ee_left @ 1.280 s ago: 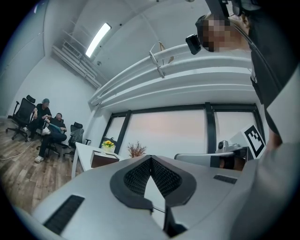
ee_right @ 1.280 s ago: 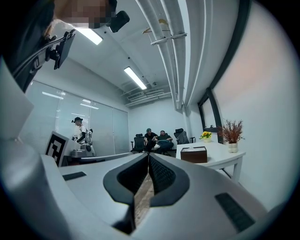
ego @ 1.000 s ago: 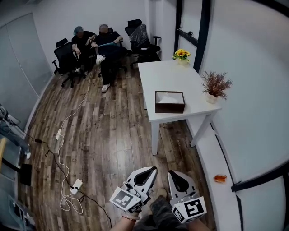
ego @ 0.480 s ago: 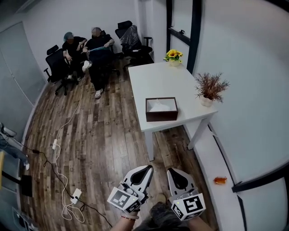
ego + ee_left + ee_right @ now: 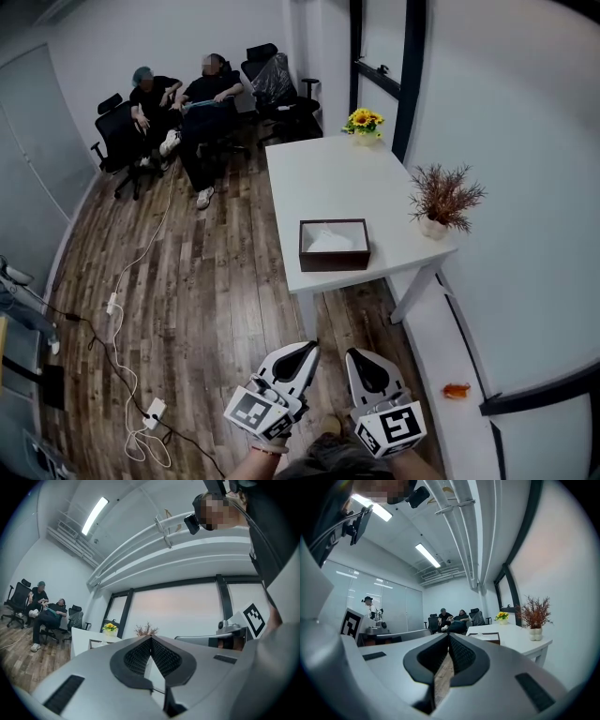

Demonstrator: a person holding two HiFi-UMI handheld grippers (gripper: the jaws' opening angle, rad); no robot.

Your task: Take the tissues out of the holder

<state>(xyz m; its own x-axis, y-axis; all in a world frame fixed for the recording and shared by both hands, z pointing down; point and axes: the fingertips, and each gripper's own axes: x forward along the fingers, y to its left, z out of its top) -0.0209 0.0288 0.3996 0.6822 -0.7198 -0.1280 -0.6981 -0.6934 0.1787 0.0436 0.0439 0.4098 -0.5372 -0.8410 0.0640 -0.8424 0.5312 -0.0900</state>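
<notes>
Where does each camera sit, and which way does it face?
Head view: on the head, looking down at the floor, table and tissue holder; left gripper and right gripper show below.
Left gripper view: on that gripper, level along its shut jaws toward the table.
Right gripper view: the same, along its own shut jaws.
All share the table.

Both grippers sit low and close to the body at the bottom of the head view, side by side and just apart, each pointing forward and roughly level. The left gripper has its jaws together, the tips meeting with nothing between them. Its marker cube sits at the rear, and a bit of the left wrist shows behind it. The right gripper is likewise closed and empty, with its marker cube nearest the body. The two noses lean slightly toward each other.
</notes>
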